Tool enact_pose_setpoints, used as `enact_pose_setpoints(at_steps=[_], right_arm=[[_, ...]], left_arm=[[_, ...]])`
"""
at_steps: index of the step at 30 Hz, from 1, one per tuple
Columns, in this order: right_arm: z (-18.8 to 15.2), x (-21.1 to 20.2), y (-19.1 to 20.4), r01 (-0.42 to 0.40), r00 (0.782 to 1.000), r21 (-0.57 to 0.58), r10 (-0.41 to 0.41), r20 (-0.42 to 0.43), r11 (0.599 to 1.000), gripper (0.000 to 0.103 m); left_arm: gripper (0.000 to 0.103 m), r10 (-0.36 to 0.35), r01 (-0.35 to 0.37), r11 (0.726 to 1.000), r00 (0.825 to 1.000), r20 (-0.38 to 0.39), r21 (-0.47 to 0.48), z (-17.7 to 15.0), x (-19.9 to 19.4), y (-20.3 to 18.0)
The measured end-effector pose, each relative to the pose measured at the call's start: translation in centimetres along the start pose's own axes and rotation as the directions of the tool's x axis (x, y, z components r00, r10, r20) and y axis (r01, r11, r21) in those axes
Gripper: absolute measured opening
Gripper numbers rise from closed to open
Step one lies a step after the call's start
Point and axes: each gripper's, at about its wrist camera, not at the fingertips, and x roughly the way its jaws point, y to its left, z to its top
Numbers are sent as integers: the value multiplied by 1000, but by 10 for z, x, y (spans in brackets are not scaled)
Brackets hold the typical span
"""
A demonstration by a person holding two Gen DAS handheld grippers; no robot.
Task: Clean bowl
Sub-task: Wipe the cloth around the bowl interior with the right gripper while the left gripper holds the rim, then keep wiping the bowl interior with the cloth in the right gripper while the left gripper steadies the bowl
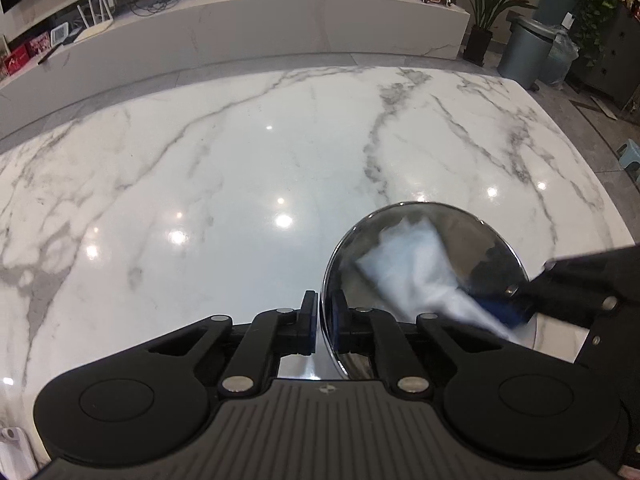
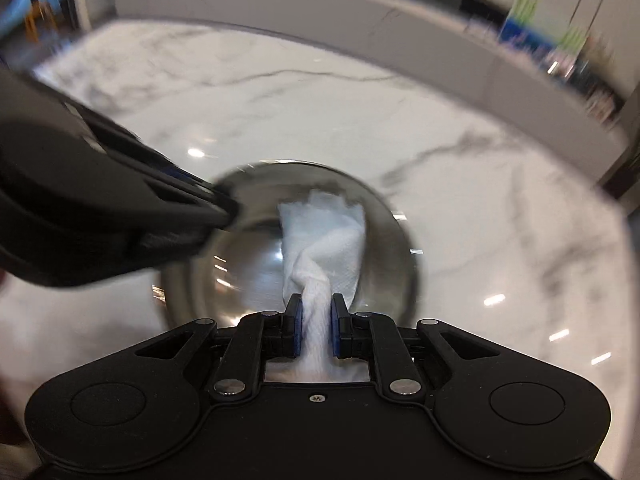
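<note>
A shiny steel bowl (image 1: 472, 236) sits on the white marble table (image 1: 240, 160). My left gripper (image 1: 323, 322) is shut on the bowl's near-left rim, one finger outside and one inside. My right gripper (image 2: 316, 314) is shut on a bunched white paper towel (image 2: 324, 236), whose free end lies inside the bowl (image 2: 240, 264) against its bottom and far wall. In the left wrist view the towel (image 1: 412, 264) is blurred inside the bowl and the right gripper (image 1: 512, 312) comes in from the right. In the right wrist view the left gripper (image 2: 224, 208) holds the bowl's left rim.
The marble table's far edge (image 1: 320, 62) faces a low white counter (image 1: 280, 28) with boxes and cables. A grey bin (image 1: 524, 52), potted plants (image 1: 480, 36) and a small stool (image 1: 630, 156) stand on the floor at the right.
</note>
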Motion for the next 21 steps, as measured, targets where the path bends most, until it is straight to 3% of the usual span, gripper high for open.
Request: enact_pose_setpoints(at_steps=[7,9,12,17,21], right_arm=[[-2,-1,-7,-22,1000,30,22,5,999,11],[-2,-1,-8,-25,1000,34,25,6,999,11],[0,1,-9,-28,1000,43,28,6,999,11],[2,3,-10,-27,1000,52,27,4,998,11],[2,3,-8,-26,1000,59,25,3,998,11]], left_arm=[[7,-29,28,999,1000,-12,-39,0,2,5],[22,-47,45,998,998,-35,-54,-1,4,6],[29,-68,64,996,996,-64,-58,-2,7,4],[28,-94,89,994,992,-89,-59,-4,9,3],[15,-84,82,996,994,-72,-40,-4,6,3]])
